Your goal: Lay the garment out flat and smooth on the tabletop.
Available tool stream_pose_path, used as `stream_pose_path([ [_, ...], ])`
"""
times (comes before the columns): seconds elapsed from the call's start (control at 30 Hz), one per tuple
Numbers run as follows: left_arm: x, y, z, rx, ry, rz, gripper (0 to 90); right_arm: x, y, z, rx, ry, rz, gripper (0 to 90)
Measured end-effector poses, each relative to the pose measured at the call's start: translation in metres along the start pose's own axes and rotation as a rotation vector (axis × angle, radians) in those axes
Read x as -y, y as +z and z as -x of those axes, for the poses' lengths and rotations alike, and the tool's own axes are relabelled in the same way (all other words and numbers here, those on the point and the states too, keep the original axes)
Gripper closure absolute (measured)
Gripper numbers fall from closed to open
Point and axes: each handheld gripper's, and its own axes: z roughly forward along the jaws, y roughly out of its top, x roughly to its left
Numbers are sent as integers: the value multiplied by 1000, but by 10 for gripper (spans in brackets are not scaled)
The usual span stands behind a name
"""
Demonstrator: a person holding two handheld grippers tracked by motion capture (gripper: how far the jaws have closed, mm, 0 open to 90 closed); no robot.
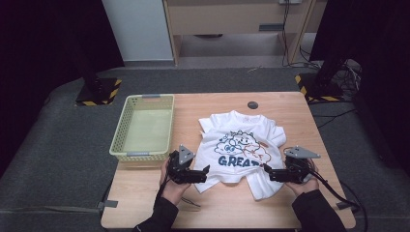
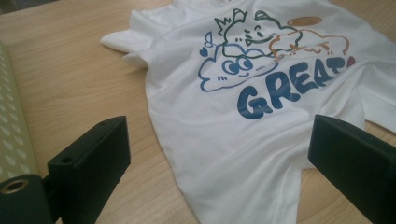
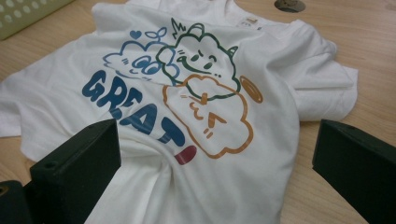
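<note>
Wooden table (image 1: 290, 104) | white printed T-shirt (image 1: 241, 145) flat between both grippers, hem nearest | left gripper (image 1: 205, 171) spread wide, right gripper (image 1: 267, 169) likewise | advice: pinch hem corners evenly, single layer, lift together.

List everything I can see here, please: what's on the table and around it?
T-shirt: one, white with a cartoon print reading GREAT, spread on the table's middle.
Basket: one, pale green, at the table's left edge.
Table: one, light wood.
Round cap: one, dark, by the table's far edge.
Stand bases: two, black with yellow stripes, on the floor beyond.
Left gripper: one, black, open, at the shirt's hem.
Right gripper: one, black, open, at the hem.
</note>
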Motion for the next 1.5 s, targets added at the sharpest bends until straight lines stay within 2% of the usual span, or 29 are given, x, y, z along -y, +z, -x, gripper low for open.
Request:
stream_pose_path([
  [0.2,12,1,-1,0,-1,-34,53,7,1,-2,6,-3,-22,9],
  [0.47,22,3,-3,-11,-15,-57,54,17,6,-8,8,-21,-70,7],
  [0.67,32,7,1,-4,9,-114,53,23,9,-14,1,-34,-100,6],
  [0.77,36,9,2,-16,12,-132,53,26,10,-17,3,-44,-114,5],
  [1.0,40,14,0,-36,4,-154,54,33,15,-25,6,-76,-159,5],
  [1.2,42,19,2,-36,30,-178,55,38,22,-31,10,-115,-201,5],
  [1.5,44,23,1,-39,45,-201,51,40,25,-33,9,-134,-232,4],
])
